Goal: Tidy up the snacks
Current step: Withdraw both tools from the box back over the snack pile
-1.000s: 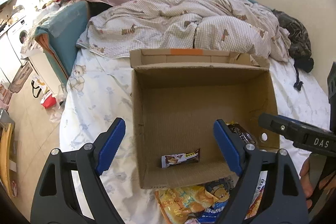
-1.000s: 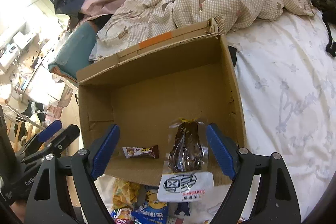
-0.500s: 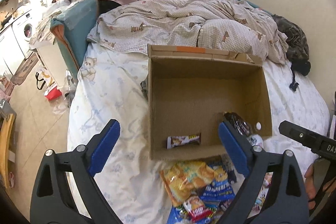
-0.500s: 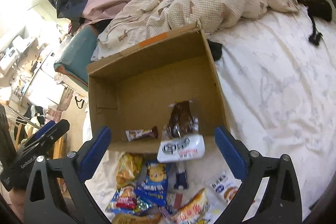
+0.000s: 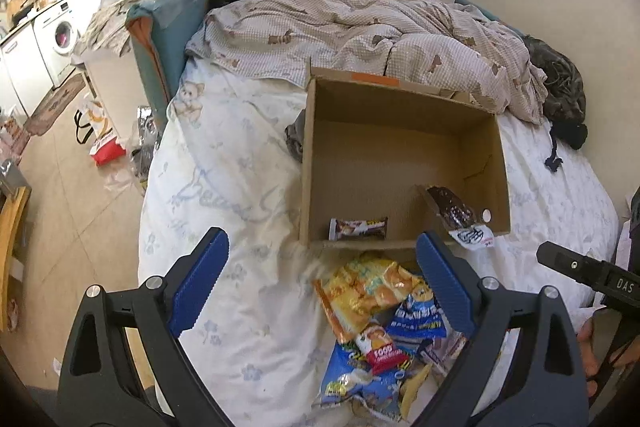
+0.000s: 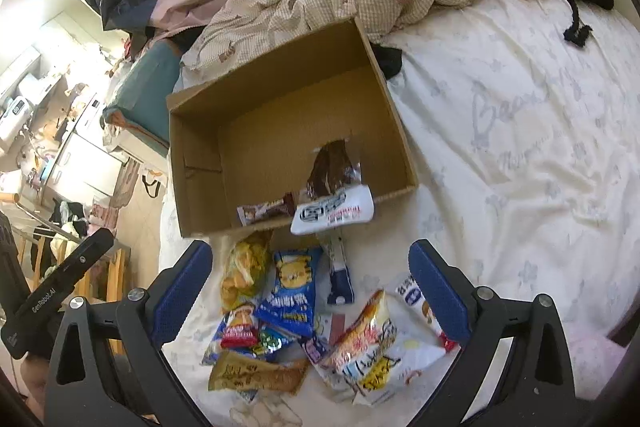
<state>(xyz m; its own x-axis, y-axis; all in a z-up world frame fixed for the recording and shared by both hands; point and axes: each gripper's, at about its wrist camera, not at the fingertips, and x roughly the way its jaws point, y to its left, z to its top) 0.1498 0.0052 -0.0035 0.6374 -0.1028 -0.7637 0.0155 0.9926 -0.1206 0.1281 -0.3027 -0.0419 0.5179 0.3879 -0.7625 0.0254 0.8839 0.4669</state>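
1. The left gripper [image 5: 322, 281] has its blue-padded jaws spread wide with nothing between them; it hangs above the bed sheet [image 5: 224, 187], its right finger over the near end of the snack pile [image 5: 384, 331]
2. The right gripper [image 6: 310, 293] is likewise splayed fully apart and holds nothing, hovering over the same heap of packets
3. The cardboard box [image 6: 200, 163] sits open on the bed at 12 o'clock from both grippers, its far side touching the checked quilt [image 5: 360, 27]
4. Inside the box, a small brown bar [image 5: 357, 228] lies against the near wall, at 12 o'clock from the left gripper
5. A clear bag of dark brown snack [image 6: 334, 173] leans over the near wall at the box's right corner, its white printed end [image 6: 334, 213] hanging outside over the rim
6. The loose packets lie just outside the near wall: a yellow bag [image 6: 244, 267] at 10 o'clock in the pile, a blue cartoon packet [image 6: 292, 287] beside it, a small red packet [image 6: 239, 331] below those, an olive-gold packet [image 6: 256, 375] at 6 o'clock
7. A narrow dark-blue stick pack [image 6: 340, 277] lies at 12 o'clock in the pile, just under the hanging white end
8. A washing machine [image 5: 56, 35] stands at 10 o'clock in the left wrist view, well apart from the bed
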